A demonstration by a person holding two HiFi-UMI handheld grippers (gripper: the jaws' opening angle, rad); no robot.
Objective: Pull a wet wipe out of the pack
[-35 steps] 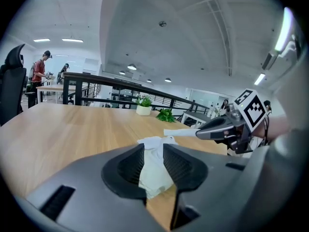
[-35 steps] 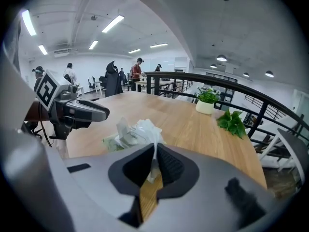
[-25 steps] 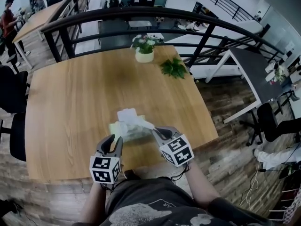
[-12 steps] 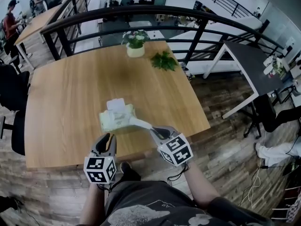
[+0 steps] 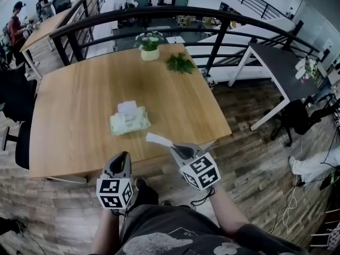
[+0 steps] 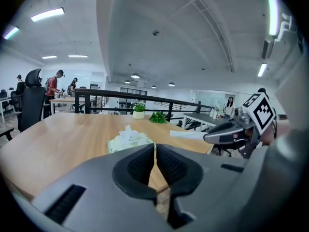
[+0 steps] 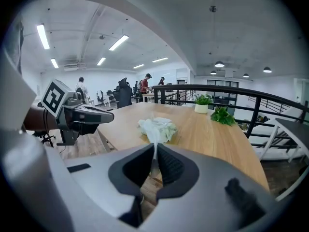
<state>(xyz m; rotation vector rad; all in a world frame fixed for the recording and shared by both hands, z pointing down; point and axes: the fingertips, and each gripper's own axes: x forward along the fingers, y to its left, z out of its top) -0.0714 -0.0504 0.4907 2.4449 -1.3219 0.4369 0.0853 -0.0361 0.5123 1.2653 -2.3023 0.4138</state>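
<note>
Since a second ago both grippers have drawn back off the near edge of the wooden table (image 5: 69, 116), and the pack now sits well ahead of them. At the near left, the left gripper (image 5: 124, 155), whose jaws stood apart beside the pack then, is closing them, almost pressed together with nothing between. Farther in, the pack (image 5: 129, 121) lies flat on the wood, soft, pale green and crinkled, a white tuft standing at its far side. Its print is too small to read. The wet wipe (image 5: 158, 139), earlier stretched from pack to claw, now hangs clear of the pack, a thin limp white strip. The right gripper (image 5: 174, 147) at the near right pinches one end of it. Both grey claws carry cubes with black-and-white square markers. At the far edge stand a white potted plant (image 5: 149, 42) and a leafy green sprig (image 5: 180, 64).
</note>
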